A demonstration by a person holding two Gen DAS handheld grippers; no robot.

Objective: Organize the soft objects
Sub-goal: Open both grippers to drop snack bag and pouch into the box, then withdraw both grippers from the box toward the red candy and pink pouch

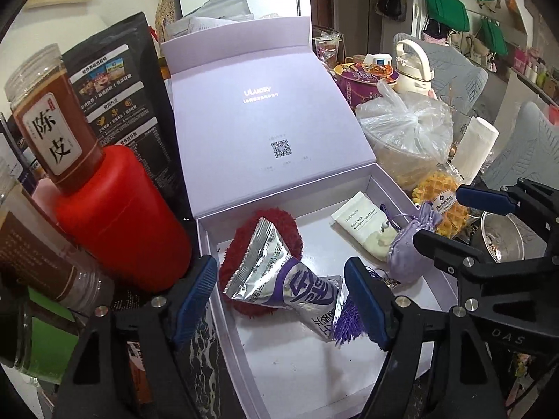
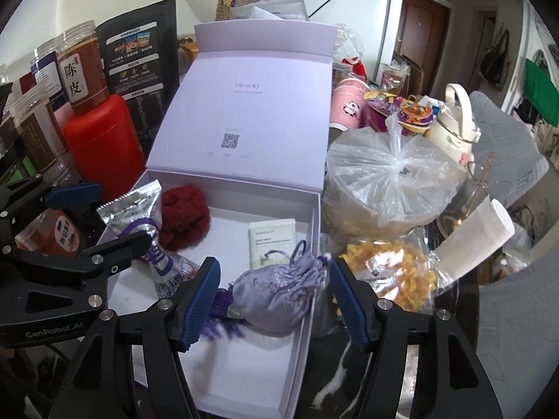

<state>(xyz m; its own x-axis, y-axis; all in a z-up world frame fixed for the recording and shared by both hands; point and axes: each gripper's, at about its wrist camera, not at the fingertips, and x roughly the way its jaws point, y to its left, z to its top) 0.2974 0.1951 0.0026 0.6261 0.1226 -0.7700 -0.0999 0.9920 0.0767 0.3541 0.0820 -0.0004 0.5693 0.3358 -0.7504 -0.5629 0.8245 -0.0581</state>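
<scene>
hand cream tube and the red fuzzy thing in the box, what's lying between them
Nothing: bare white box floor separates the red fuzzy piece from the hand cream tube. The right wrist view shows it best; the silver packet lies on the red piece's other side.

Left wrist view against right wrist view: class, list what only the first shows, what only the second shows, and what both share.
Only the left wrist view shows a metal bowl beyond the right gripper and green bags hanging on the wall.

Only the right wrist view shows a pink panda cup and a brown door.

Both show the open lilac box, the silver foil packet lying over the red fluffy item, the hand cream tube, the lilac drawstring pouch and the red bottle.
</scene>
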